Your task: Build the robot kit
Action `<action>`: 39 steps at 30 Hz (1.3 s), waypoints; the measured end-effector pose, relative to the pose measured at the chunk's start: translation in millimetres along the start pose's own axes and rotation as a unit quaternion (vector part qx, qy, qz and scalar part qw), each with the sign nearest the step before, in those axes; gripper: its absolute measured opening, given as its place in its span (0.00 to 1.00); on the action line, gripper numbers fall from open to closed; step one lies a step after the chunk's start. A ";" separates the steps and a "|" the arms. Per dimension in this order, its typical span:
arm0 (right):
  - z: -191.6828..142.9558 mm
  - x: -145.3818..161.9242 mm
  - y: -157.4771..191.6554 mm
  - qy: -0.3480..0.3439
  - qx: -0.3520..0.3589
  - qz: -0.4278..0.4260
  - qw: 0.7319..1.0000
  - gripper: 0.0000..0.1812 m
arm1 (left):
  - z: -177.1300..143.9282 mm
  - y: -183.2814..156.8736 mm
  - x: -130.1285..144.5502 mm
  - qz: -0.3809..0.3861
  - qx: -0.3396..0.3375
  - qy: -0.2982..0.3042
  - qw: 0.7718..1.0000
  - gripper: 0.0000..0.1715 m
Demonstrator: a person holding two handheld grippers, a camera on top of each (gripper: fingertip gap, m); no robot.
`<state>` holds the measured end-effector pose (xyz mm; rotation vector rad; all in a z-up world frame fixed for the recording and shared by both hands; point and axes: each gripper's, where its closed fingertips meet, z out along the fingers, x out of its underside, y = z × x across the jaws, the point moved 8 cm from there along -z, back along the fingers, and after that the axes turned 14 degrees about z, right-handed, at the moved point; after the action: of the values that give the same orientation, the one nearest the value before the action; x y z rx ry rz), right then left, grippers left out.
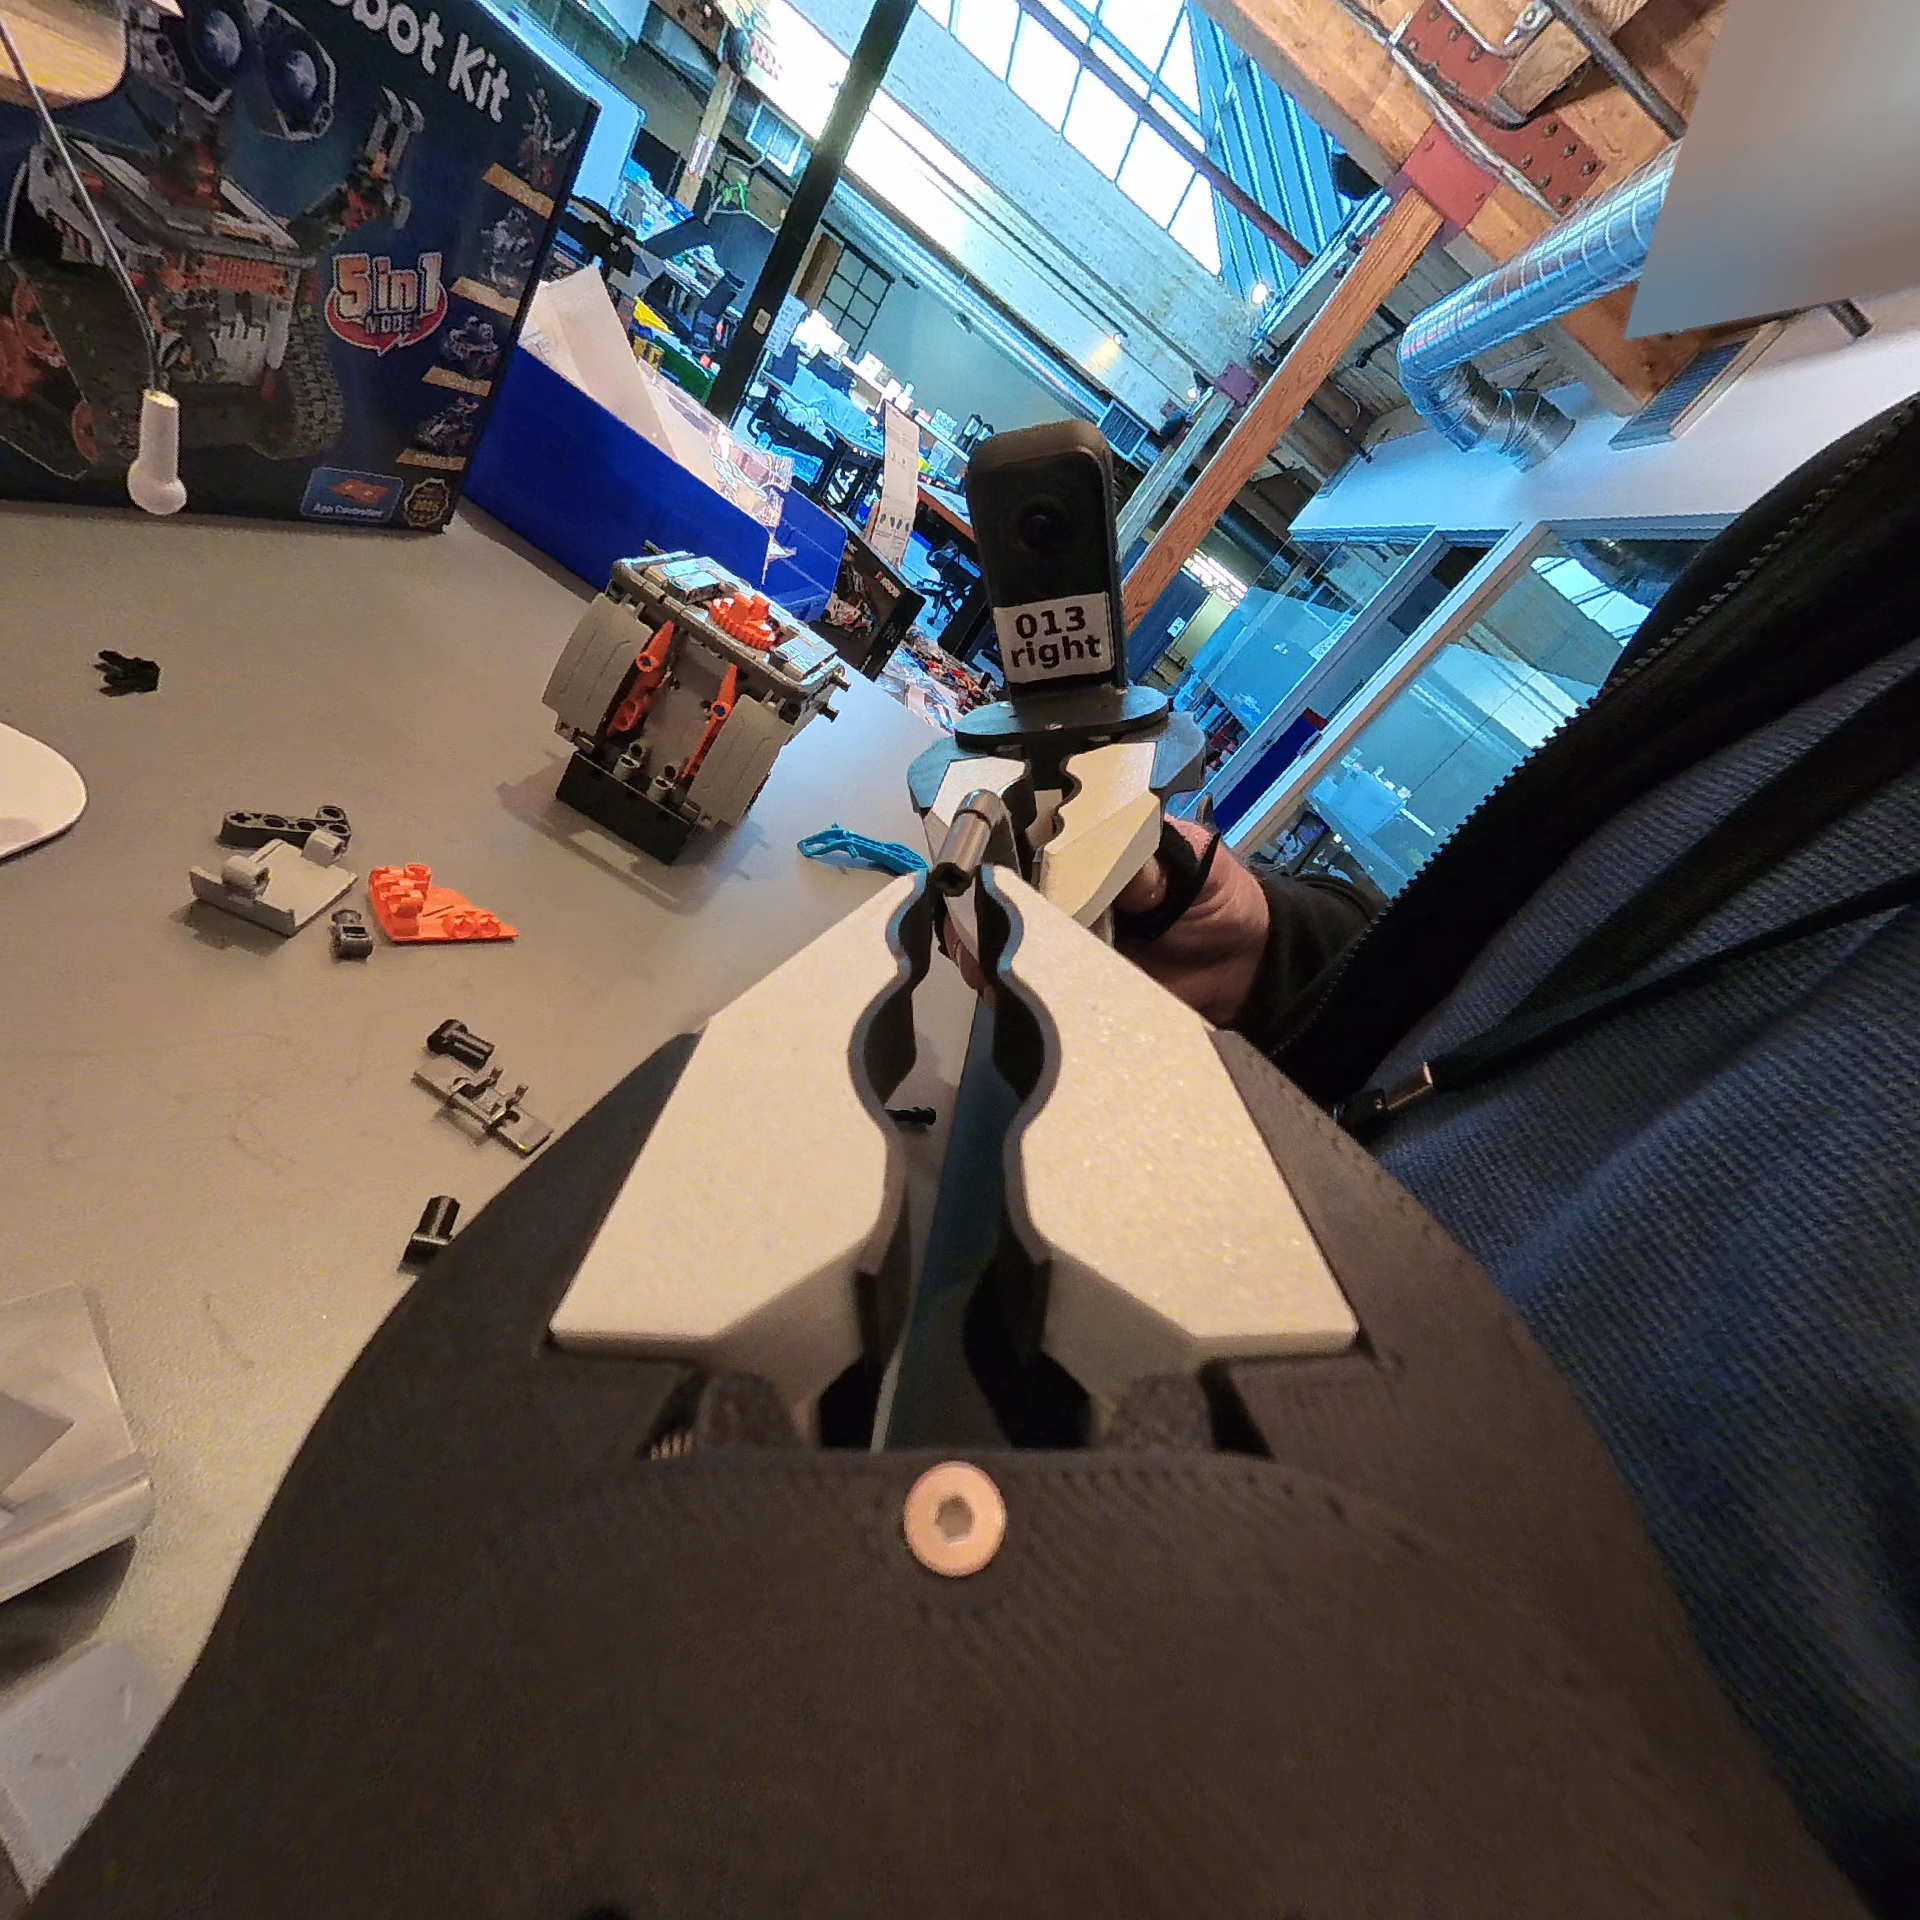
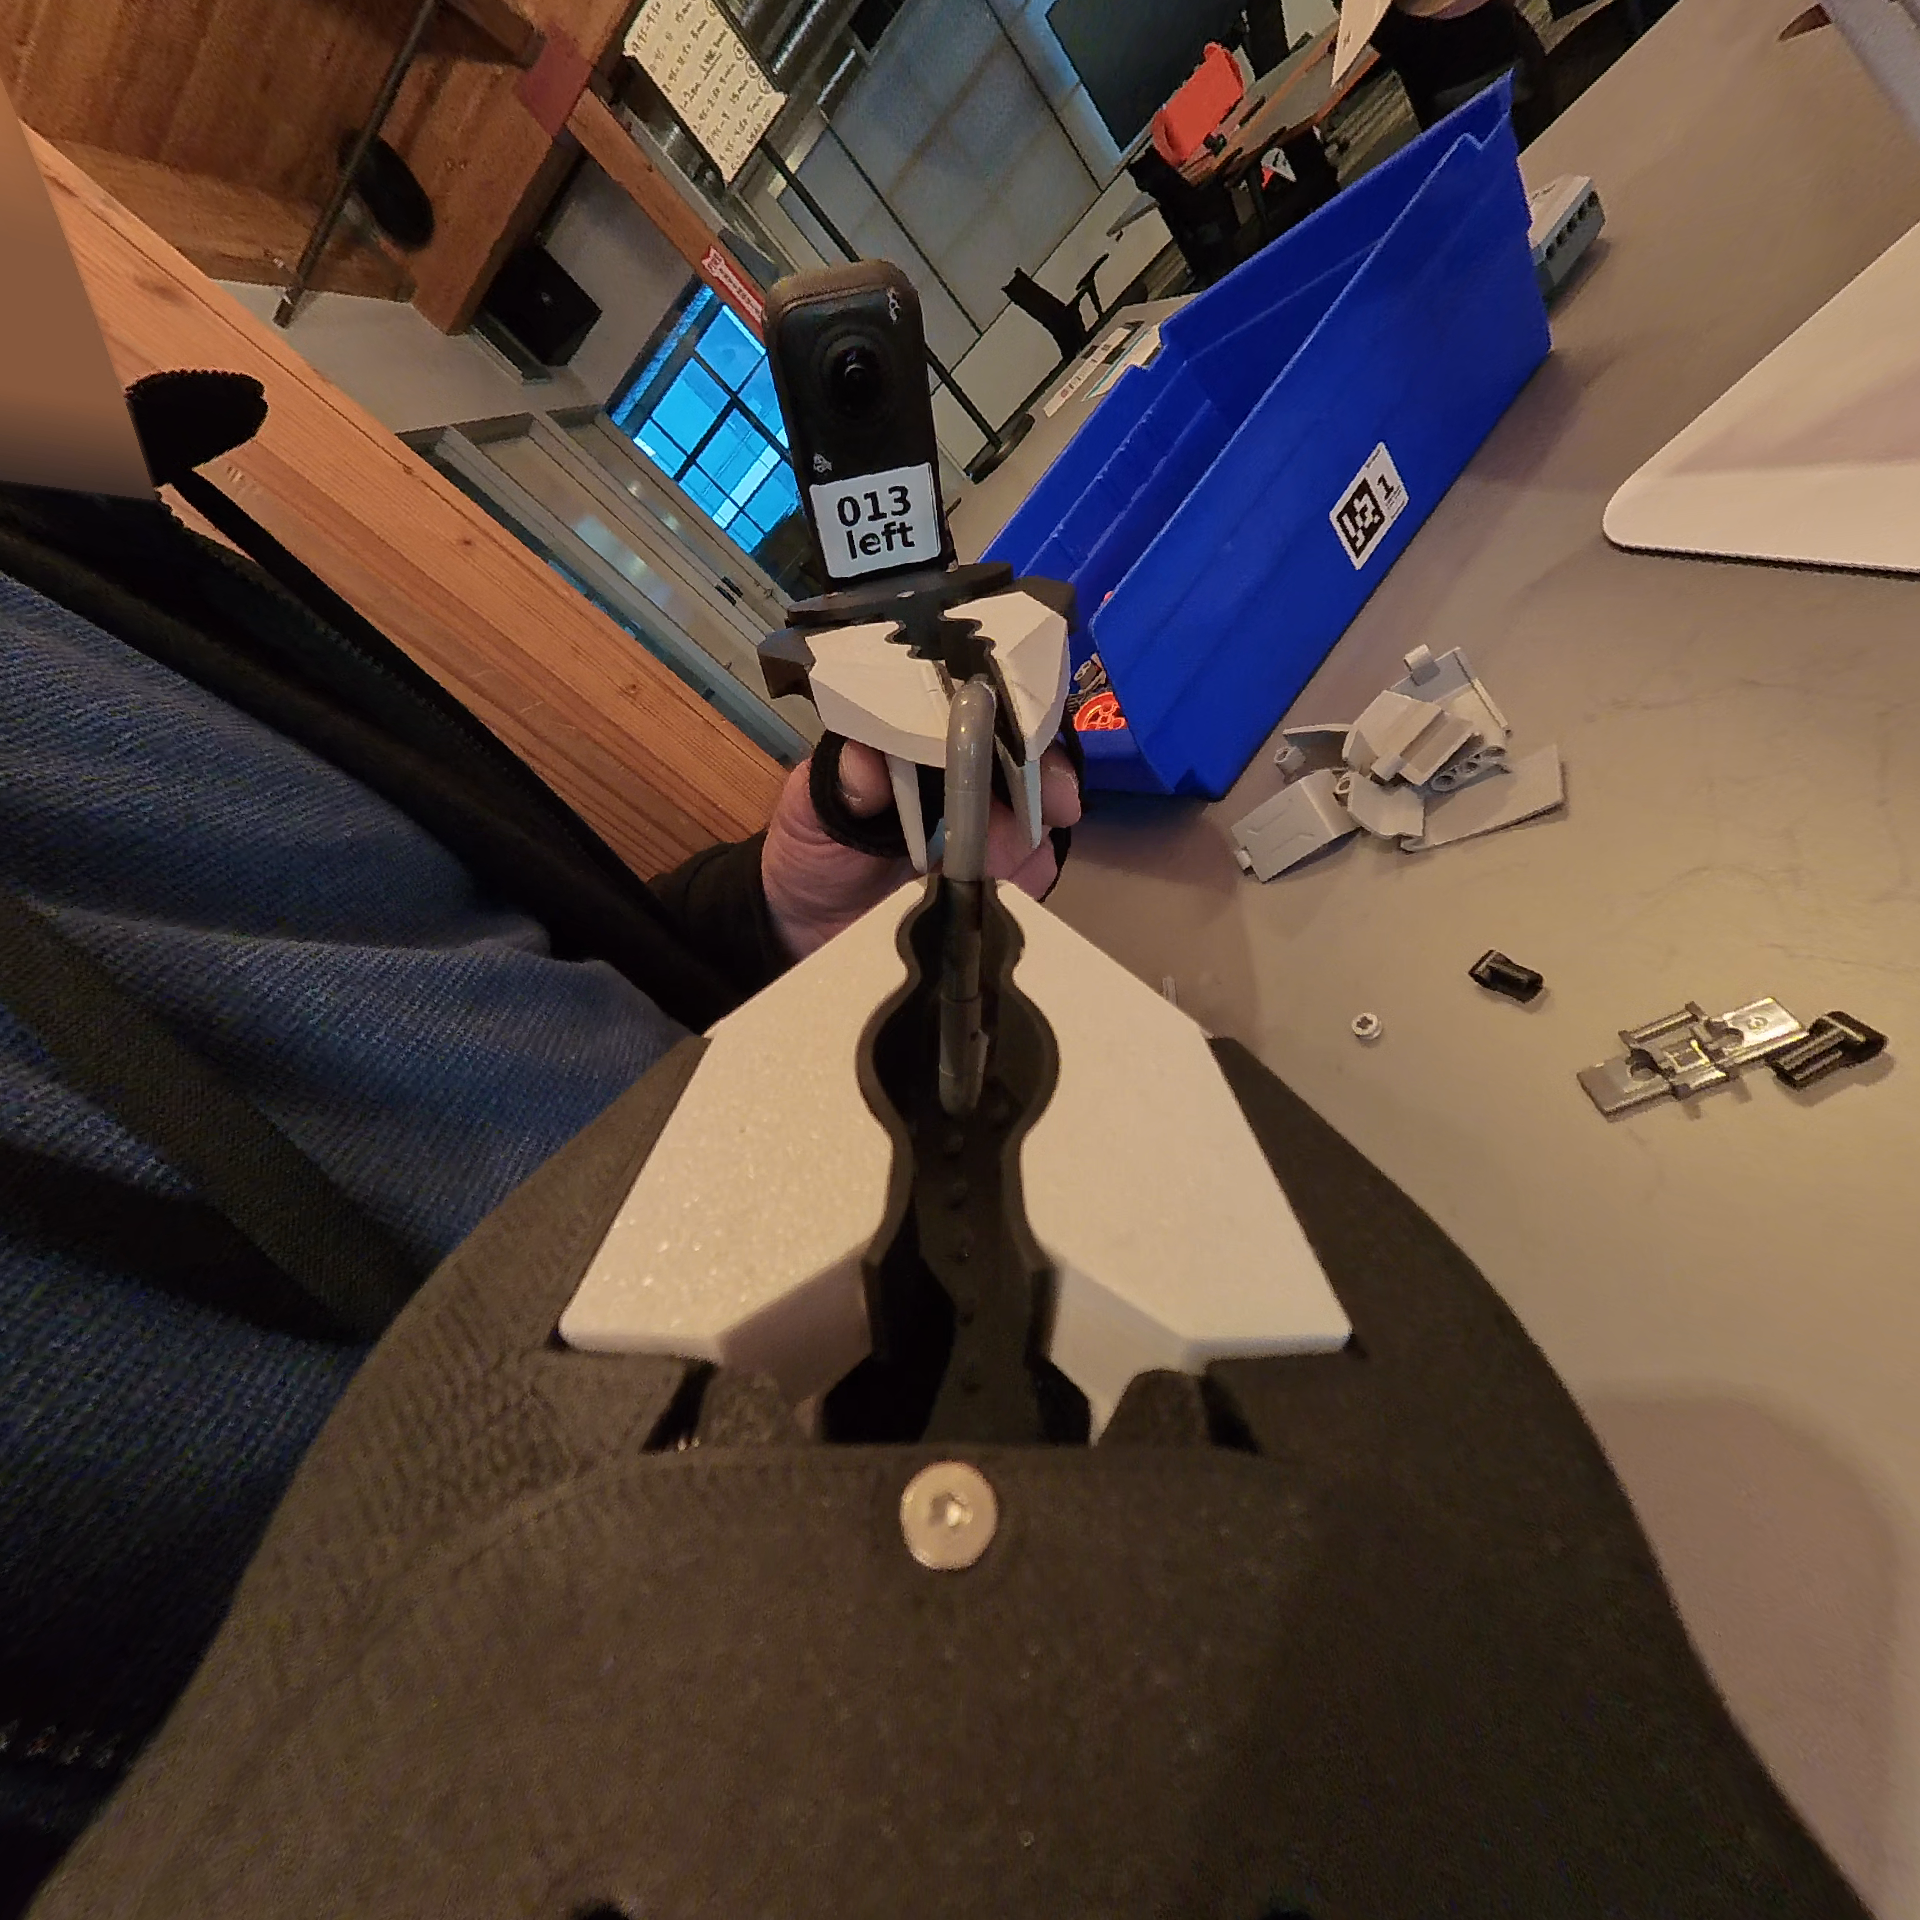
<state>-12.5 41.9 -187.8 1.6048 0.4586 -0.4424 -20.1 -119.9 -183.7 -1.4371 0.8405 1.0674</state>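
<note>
Both grippers face each other above the table's near edge, in front of a person in a blue sweater (image 1: pixel 1662 1143). A thin grey rod-shaped part (image 2: pixel 966 769) spans between them. My right gripper (image 2: pixel 961 899) is shut on one end of it, and the rod runs back between the jaws. My left gripper (image 1: pixel 951 883) is shut around the rod's other end (image 1: pixel 966 836). The left gripper also shows in the right wrist view (image 2: pixel 971 831), and the right gripper shows in the left wrist view (image 1: pixel 1023 831), each held by a hand.
A partly built grey and orange brick model (image 1: pixel 691 707) stands on the grey table (image 1: pixel 312 1091). Loose parts lie about: an orange piece (image 1: pixel 436 906), a grey panel (image 1: pixel 272 883), a grey pile (image 2: pixel 1392 769), and black pins. A blue bin (image 2: pixel 1299 436) and a kit box (image 1: pixel 260 239) stand behind. The tips of both grippers are at nearly the same place.
</note>
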 end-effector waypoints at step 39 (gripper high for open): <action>-20.4 -31.4 -17.4 -0.150 -0.066 0.144 0.976 0.09 | 19.6 -1.3 13.4 -0.085 0.063 -0.002 0.994 0.02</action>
<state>-48.1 62.5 -183.9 1.4182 0.0233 -0.4150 -17.4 -99.5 -195.6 -1.3739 0.7549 0.8746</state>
